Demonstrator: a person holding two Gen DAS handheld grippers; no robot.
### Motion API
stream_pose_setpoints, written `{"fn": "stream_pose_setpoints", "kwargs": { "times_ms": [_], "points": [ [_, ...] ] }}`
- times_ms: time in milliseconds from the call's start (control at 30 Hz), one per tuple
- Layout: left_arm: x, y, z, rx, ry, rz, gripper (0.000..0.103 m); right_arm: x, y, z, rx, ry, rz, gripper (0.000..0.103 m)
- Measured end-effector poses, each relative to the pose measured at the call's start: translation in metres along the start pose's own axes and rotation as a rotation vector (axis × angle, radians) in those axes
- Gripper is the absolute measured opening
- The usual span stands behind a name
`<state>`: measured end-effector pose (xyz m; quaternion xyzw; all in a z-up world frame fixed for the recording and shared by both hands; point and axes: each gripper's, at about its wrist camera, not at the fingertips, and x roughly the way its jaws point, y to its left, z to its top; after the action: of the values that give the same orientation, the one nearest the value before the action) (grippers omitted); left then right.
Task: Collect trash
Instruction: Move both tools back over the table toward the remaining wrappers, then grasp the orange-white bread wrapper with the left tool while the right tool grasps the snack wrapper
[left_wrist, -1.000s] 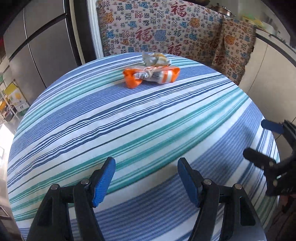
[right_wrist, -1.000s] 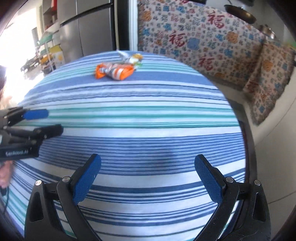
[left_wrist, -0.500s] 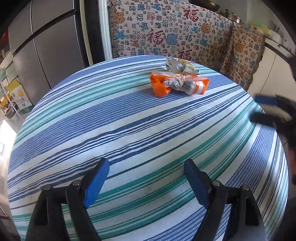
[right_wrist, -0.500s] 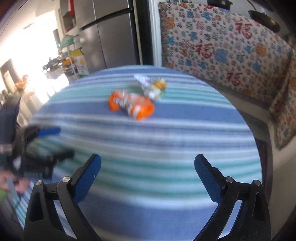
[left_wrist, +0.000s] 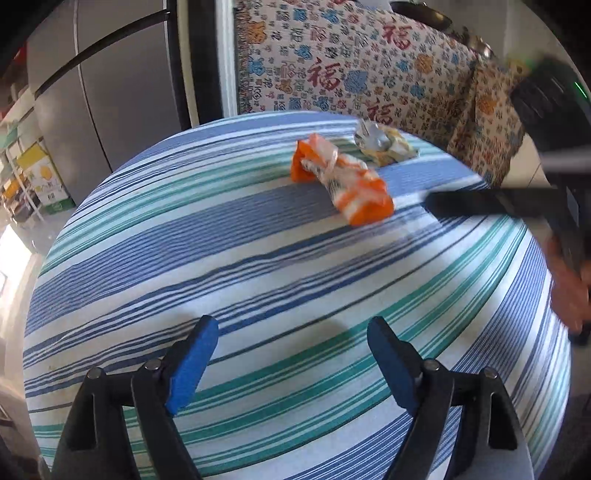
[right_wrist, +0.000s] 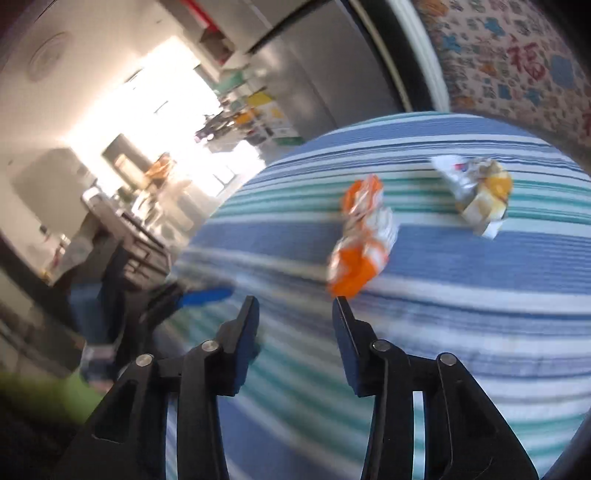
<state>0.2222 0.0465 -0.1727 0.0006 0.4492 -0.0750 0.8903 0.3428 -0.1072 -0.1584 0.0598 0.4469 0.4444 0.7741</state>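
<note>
An orange-and-white crumpled wrapper (left_wrist: 341, 184) lay on the far part of the bench (left_wrist: 221, 258), which was covered in a blue, teal and white striped cloth. Just beyond it sat a smaller silver-and-yellow crumpled wrapper (left_wrist: 384, 144), close beside but apart. The left hand-held gripper (left_wrist: 291, 363) hovered over the near part of the bench, jaws spread wide and empty. The right hand-held gripper (right_wrist: 295, 321), jaws parted and empty, had one fingertip just short of the orange wrapper's near end.
</note>
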Motion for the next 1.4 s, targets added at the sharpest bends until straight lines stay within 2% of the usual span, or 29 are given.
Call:
{"fn": "stream_pose_setpoints", "kwargs": {
  "times_ms": [33, 67, 167, 233, 300, 400, 433, 533, 600, 633, 667, 700, 833, 933, 1033, 1133, 1200, 1233, 1267, 1300, 1333, 1400],
  "points": [
    [-0.004, 0.004, 0.002, -0.016, -0.012, -0.016, 0.085, -0.007, 0.006, -0.009, 0.002, 0.001, -0.043, 0.074],
    [-0.010, 0.006, 0.005, -0.030, -0.029, -0.044, 0.085, -0.012, 0.010, -0.018, 0.007, -0.001, -0.094, 0.085],
    [-0.015, 0.005, 0.019, -0.078, -0.065, -0.152, 0.085, -0.026, 0.019, -0.049, -0.016, -0.005, -0.352, 0.091],
    [-0.004, -0.001, 0.038, -0.134, -0.040, -0.202, 0.085, -0.027, 0.023, -0.067, -0.043, -0.015, -0.487, 0.091],
    [0.006, -0.013, 0.057, -0.152, -0.031, -0.231, 0.085, -0.029, 0.019, -0.079, -0.010, -0.053, -0.503, 0.091],
    [0.028, -0.037, 0.089, -0.139, -0.012, -0.177, 0.085, -0.028, 0.009, -0.088, 0.069, -0.065, -0.487, 0.091],
    [0.033, -0.044, 0.095, -0.125, -0.001, -0.152, 0.085, -0.028, 0.008, -0.088, 0.066, -0.070, -0.492, 0.091],
    [0.071, -0.057, 0.112, -0.090, 0.054, 0.004, 0.085, -0.035, 0.008, -0.082, 0.037, -0.092, -0.532, 0.091],
    [0.085, -0.058, 0.115, -0.077, 0.068, 0.058, 0.084, -0.044, 0.006, -0.082, 0.052, -0.112, -0.535, 0.091],
    [0.087, -0.056, 0.116, -0.073, 0.062, 0.071, 0.081, -0.049, 0.004, -0.082, 0.064, -0.123, -0.539, 0.091],
    [0.087, -0.055, 0.115, -0.065, 0.049, 0.069, 0.056, -0.055, 0.002, -0.083, 0.072, -0.136, -0.548, 0.091],
    [0.087, -0.052, 0.114, -0.053, 0.044, 0.053, 0.046, -0.059, 0.001, -0.084, 0.076, -0.146, -0.554, 0.091],
    [0.074, -0.038, 0.099, 0.003, 0.026, 0.012, 0.046, -0.071, -0.023, -0.065, 0.108, -0.159, -0.596, 0.091],
    [0.051, -0.028, 0.072, 0.101, 0.052, -0.061, 0.046, -0.072, -0.047, -0.036, 0.145, -0.170, -0.554, 0.091],
    [0.032, -0.021, 0.045, 0.170, 0.083, -0.111, 0.048, -0.056, -0.072, 0.003, 0.130, -0.153, -0.517, 0.090],
    [0.022, -0.016, 0.028, 0.163, 0.075, -0.122, 0.052, -0.030, -0.091, 0.035, 0.104, -0.113, -0.502, 0.091],
    [0.021, -0.013, 0.024, 0.143, 0.057, -0.123, 0.057, -0.012, -0.096, 0.046, 0.081, -0.076, -0.539, 0.090],
    [0.021, -0.012, 0.021, 0.135, 0.043, -0.123, 0.058, -0.003, -0.098, 0.052, 0.059, -0.063, -0.564, 0.084],
    [0.020, -0.011, 0.020, 0.133, 0.029, -0.116, 0.058, 0.006, -0.099, 0.057, 0.046, -0.044, -0.572, 0.051],
    [0.020, -0.012, 0.019, 0.135, 0.024, -0.109, 0.058, 0.014, -0.100, 0.060, 0.044, -0.019, -0.600, 0.026],
    [0.019, -0.013, 0.018, 0.142, 0.024, -0.103, 0.058, 0.015, -0.100, 0.059, 0.048, -0.021, -0.623, 0.024],
    [0.016, -0.013, 0.014, 0.151, 0.018, -0.099, 0.058, 0.008, -0.094, 0.052, 0.073, -0.050, -0.604, 0.024]
  ]
}}
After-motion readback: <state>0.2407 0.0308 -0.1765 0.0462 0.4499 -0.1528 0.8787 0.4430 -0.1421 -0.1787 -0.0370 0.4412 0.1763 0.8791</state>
